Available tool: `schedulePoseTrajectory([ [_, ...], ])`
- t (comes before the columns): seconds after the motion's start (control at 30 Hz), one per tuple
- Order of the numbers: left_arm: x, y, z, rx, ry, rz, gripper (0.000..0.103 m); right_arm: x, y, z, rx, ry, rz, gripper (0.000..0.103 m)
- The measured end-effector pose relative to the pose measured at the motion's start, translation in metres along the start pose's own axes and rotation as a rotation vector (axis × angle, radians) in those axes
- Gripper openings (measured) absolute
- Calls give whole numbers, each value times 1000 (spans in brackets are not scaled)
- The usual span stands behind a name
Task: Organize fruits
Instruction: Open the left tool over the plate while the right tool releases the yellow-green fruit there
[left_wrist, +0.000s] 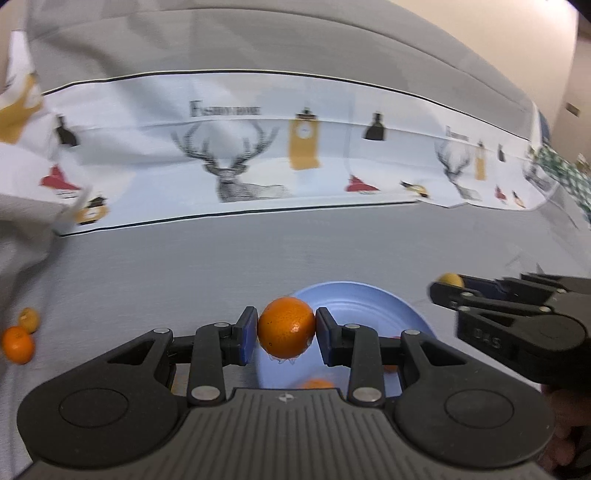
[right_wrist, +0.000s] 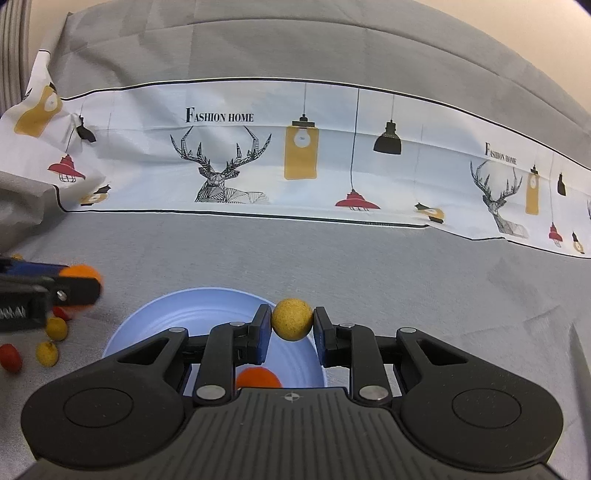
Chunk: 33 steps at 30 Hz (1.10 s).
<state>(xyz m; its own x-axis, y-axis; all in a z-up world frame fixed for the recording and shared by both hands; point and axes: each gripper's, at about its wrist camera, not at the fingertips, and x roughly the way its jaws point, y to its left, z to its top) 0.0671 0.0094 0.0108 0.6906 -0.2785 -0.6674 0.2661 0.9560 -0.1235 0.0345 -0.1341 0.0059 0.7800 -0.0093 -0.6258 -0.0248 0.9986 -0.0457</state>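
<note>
Left hand-held gripper (left_wrist: 286, 332) has its blue pads clamped on a mandarin orange (left_wrist: 286, 328), one pad on each side, holding it up right over the light blue plate (left_wrist: 369, 306) in the lower middle of the left wrist view. Right hand-held gripper (right_wrist: 291, 325) is doing the same thing with a small yellow fruit (right_wrist: 291, 318), jaws much narrower since that one's tiny, and it sits above the far rim of the same plate in the right wrist view.

Looks to me like both are about to drop their fruit on the plate, which would explain why each is pinched across the middle and hanging over the dish rather than the grey tabletop (right_wrist: 406, 280). One orange fruit (right_wrist: 258, 377) already lies on the plate, half hidden behind the gripper body.

Still loose on the tabletop at the left edge of the right wrist view: a couple of yellow fruits (right_wrist: 47, 353) and a red one (right_wrist: 9, 356), just beside each other. Printed deer cloth (right_wrist: 236, 162) runs across the upper part of the frame, well apart from all this, so nothing in the way of the drop
</note>
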Motion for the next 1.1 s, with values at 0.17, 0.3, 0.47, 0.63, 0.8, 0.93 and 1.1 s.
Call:
schedulePoseTrajectory([
  [0.17,14,-18,-1,18,18,-23,37,3,5,-4,-29,43,43,25],
  [0.3,24,-22,-1,6,43,-4,37,13,17,-15,-115,150,84,25],
  [0.47,32,-22,0,-17,65,4,37,12,14,-16,-111,153,79,25],
  [0.63,34,-27,-1,2,69,1,37,12,10,-17,-107,169,77,25],
  [0.8,35,-26,-1,-7,77,-7,37,13,12,-17,-116,184,82,25],
  [0.93,36,-26,-1,-6,86,-20,38,13,16,-17,-123,191,85,25],
  [1.1,35,-26,-1,-11,91,-52,43,14,18,-17,-126,199,84,26],
])
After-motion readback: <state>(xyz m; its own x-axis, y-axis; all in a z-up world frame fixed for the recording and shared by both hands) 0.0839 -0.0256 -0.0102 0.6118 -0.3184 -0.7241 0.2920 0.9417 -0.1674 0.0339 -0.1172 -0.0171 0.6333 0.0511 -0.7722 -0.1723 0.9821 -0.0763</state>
